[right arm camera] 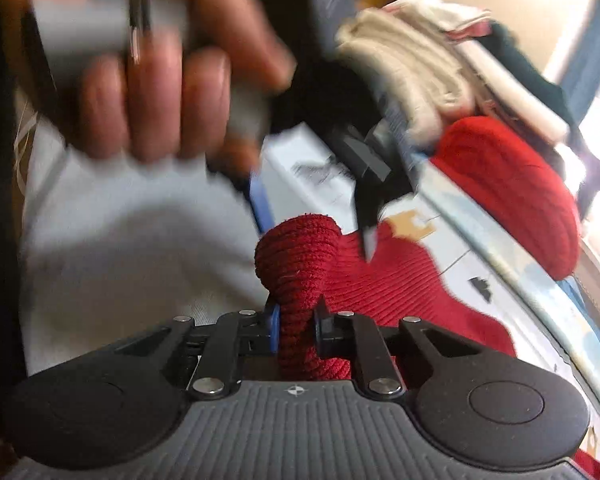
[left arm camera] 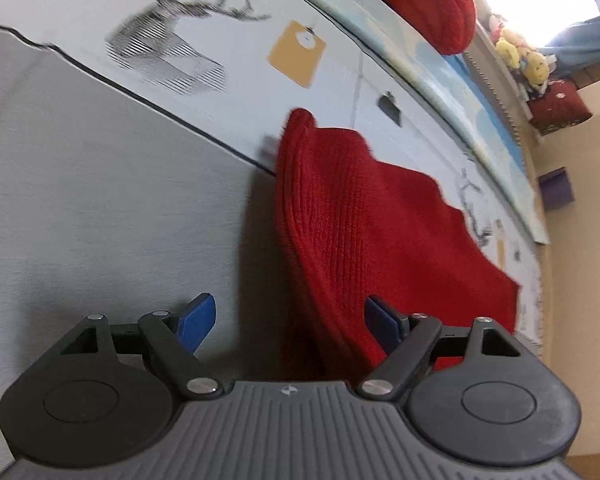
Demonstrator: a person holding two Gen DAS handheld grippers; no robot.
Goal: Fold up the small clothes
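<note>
On the printed bedsheet, with its striped deer drawing and yellow tag shapes, lies a red knitted garment, partly spread flat and partly lifted. Its near edge rises toward the left gripper, whose 2 blue pads stand wide apart with nothing pinched; the knit hangs beside the right-hand pad, though whether it touches is unclear. From the right wrist view, the right gripper is clamped narrowly on a bunched roll of the same red knitted garment, the fabric standing up between its jaws (the rest trails away over the sheet). Above it, blurred, a hand grips the other tool. Farther back sits a second red knit piece beside a heap of cream clothes.
</note>
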